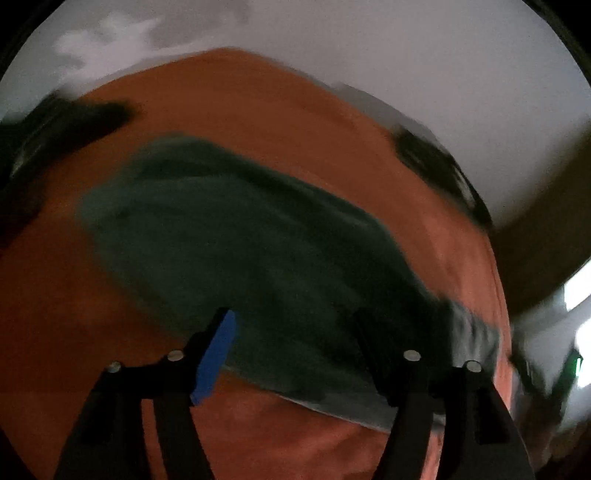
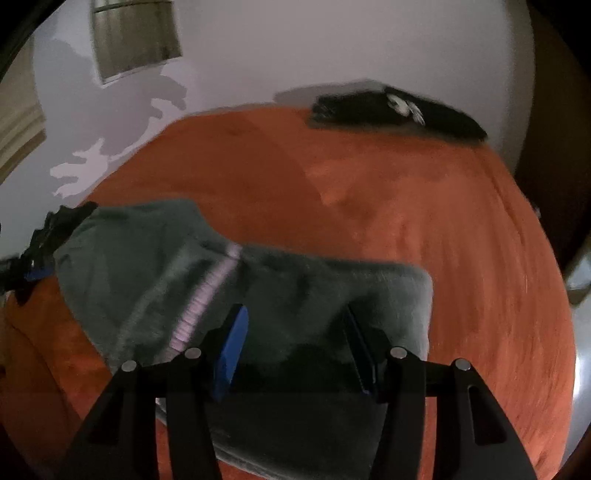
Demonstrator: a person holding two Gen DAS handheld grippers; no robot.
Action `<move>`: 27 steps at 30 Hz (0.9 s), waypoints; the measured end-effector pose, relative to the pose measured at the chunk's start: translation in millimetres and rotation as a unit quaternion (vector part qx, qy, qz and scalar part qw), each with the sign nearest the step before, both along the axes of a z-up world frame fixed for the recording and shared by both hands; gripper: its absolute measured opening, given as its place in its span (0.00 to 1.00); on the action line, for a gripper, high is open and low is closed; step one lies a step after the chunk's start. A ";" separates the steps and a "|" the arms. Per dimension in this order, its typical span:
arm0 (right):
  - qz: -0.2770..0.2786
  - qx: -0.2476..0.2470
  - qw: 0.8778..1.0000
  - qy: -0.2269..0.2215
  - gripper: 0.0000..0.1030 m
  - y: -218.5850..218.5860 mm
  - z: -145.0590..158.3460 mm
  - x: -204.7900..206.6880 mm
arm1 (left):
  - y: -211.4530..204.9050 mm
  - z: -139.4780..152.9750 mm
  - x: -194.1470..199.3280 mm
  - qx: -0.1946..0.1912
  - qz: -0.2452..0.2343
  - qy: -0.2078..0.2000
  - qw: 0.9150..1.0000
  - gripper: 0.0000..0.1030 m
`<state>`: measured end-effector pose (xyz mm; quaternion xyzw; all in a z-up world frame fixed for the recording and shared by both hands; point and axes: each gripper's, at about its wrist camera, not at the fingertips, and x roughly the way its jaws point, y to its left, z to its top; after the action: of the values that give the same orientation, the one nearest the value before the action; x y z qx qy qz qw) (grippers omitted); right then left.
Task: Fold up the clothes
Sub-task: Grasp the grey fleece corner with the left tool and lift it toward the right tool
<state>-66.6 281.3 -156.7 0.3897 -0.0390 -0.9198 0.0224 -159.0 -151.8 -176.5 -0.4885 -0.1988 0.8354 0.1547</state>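
A: While both views are blurry, the basics read fine. Green garment (image 2: 258,295) lies on the orange bedspread (image 2: 424,229), roughly at the near-middle of the bed.

B: Left gripper (image 1: 295,347)?

A: Jaws wide apart, nothing between them. Blue pad on one finger (image 1: 216,358). It hangs over the near edge of the garment (image 1: 240,236); can't tell if the tips touch cloth.

B: Right gripper (image 2: 295,339)?

A: Same, jaws spread, not clamped on anything. It sits over the garment's near part, close to its squared right-hand corner. Contact unclear, dark there.

B: Garment shape?

A: Spread mostly flat, rumpled, with a pale ribbed strip (image 2: 207,295) running across it in the right wrist view. Type of clothing I can't tell.

B: Other stuff?

A: Dark folded item with white print (image 2: 399,110) at the far edge of the bed by the pale wall (image 2: 332,44), well apart from the green one. In the right wrist view the other gripper shows at the far left, just beside the garment's left end. Framed panel (image 2: 136,33) up on the wall, too blurred to say what it is.
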 end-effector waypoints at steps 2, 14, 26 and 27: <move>0.020 -0.005 1.000 0.001 0.52 -6.5 -8.3 -14.0 | -48.6 -12.7 -17.3 0.034 0.058 -0.026 0.997 0.67; 0.071 -0.006 0.997 -0.021 0.52 -46.4 -7.1 -14.8 | -149.1 -105.5 -69.8 0.240 0.184 -0.106 0.947 0.68; 0.054 -0.022 0.998 -0.038 0.52 -44.5 -9.6 -14.0 | -130.7 -77.6 -109.0 0.184 0.225 -0.033 0.956 0.26; 0.053 -0.021 0.998 -0.037 0.52 -44.0 -9.3 -13.5 | -126.3 -71.4 -107.2 0.172 0.232 -0.022 0.957 0.25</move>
<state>-80.2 237.3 -165.9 0.4248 -0.0385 -0.9011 0.0774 -266.2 -278.1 -247.9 -0.4135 -0.4508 0.7903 0.0344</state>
